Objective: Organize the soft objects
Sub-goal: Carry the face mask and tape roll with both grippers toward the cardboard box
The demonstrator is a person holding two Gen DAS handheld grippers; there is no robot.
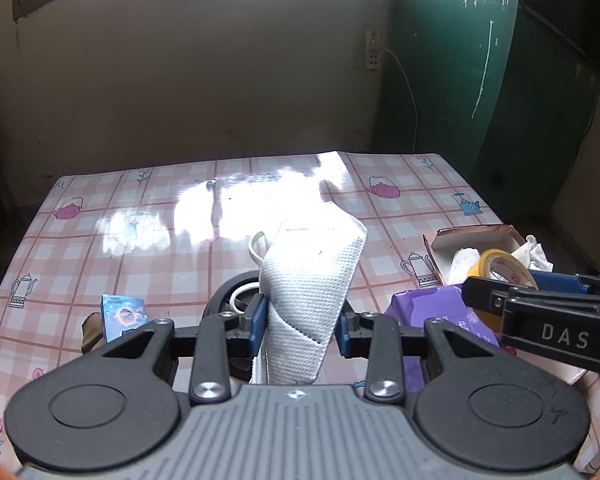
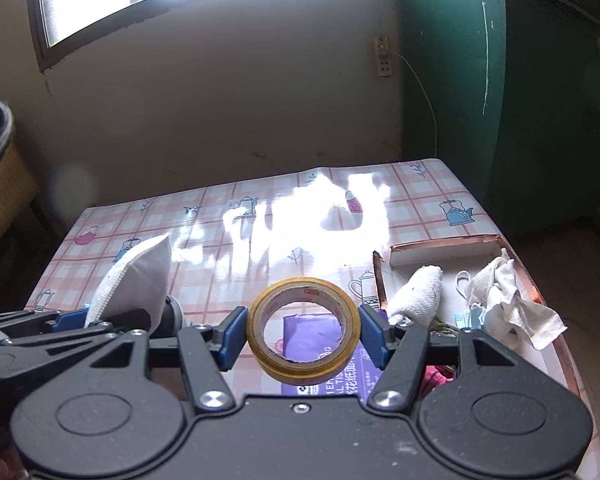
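Left wrist — mask (image 1: 312, 280) between jaws.

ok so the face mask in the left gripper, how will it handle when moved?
Likely floppy: the face mask bends where the left gripper pinches it. Probably very light, being thin woven fabric. Its loose ear loop may snag.

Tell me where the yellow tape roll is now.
The yellow tape roll sits clamped in the right gripper, raised above the purple tissue pack, left of the shallow cardboard box.
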